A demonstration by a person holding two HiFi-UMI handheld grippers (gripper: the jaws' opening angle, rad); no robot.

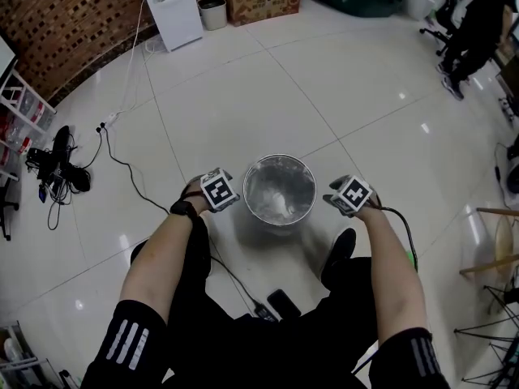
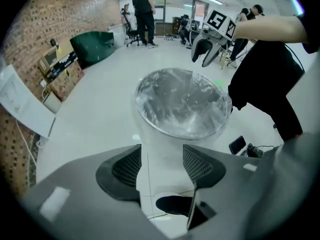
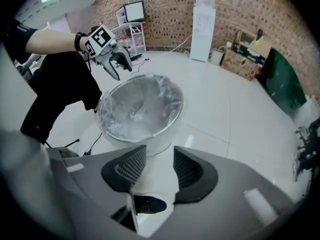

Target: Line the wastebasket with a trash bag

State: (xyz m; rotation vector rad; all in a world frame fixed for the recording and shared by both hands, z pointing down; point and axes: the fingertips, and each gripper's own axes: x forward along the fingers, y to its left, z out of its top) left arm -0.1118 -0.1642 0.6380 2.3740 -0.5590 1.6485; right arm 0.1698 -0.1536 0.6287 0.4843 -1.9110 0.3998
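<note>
Bag [image 2: 182,101] looks seated over the bin [image 2: 160,136] rim, though the far side is unclear. Your left tongs [image 2: 161,166] and right tongs [image 3: 159,168] are both open and empty. Next: check the overhang, tuck any slack.

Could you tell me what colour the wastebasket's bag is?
The bag is clear; left gripper view shows it best.

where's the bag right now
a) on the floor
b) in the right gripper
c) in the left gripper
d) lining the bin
d: the clear bag sits inside the bin, spread out to its rim. The left gripper and right gripper both have their jaws apart with nothing in them.
</note>
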